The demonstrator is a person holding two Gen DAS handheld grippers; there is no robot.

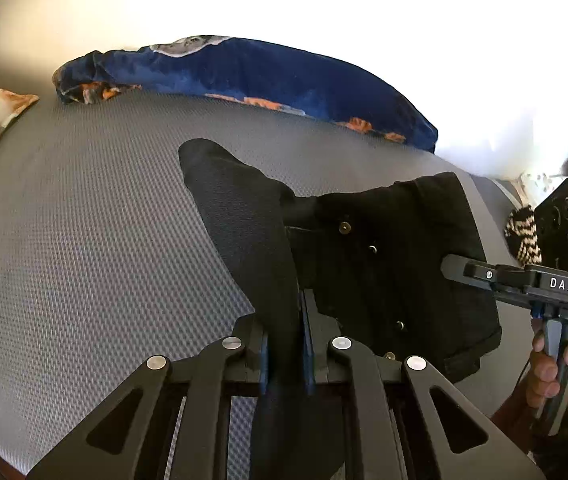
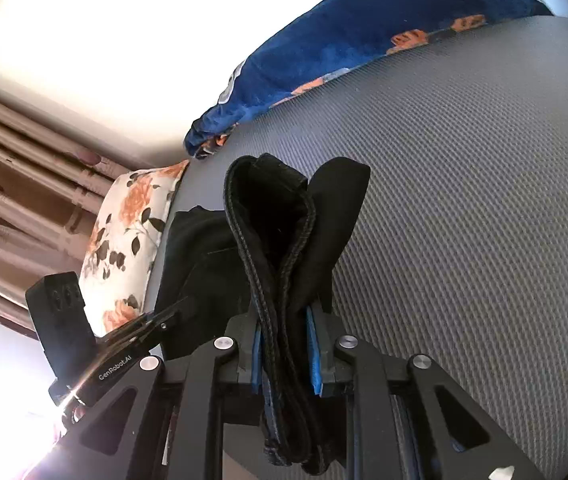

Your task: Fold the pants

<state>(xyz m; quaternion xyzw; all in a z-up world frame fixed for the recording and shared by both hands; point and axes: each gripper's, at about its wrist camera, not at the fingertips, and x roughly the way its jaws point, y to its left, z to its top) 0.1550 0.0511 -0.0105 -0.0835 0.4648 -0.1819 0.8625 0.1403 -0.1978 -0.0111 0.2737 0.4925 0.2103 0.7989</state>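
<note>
The black pants (image 1: 383, 264) are held up over a grey textured bed (image 1: 84, 240). My left gripper (image 1: 285, 344) is shut on a fold of the black cloth, which stands up between its blue pads. My right gripper (image 1: 453, 270) shows at the right edge of the left wrist view, gripping the other side of the pants near the metal rivets. In the right wrist view my right gripper (image 2: 285, 344) is shut on a thick bunch of stitched hems of the pants (image 2: 280, 240). My left gripper (image 2: 172, 316) shows at the left there, pinching the same cloth.
A blue floral blanket (image 1: 252, 76) lies along the far edge of the bed. A white pillow with orange flowers (image 2: 128, 240) lies at one end. Brown curtains (image 2: 16, 176) hang beyond it. A striped black-and-white item (image 1: 523, 236) sits at the right edge.
</note>
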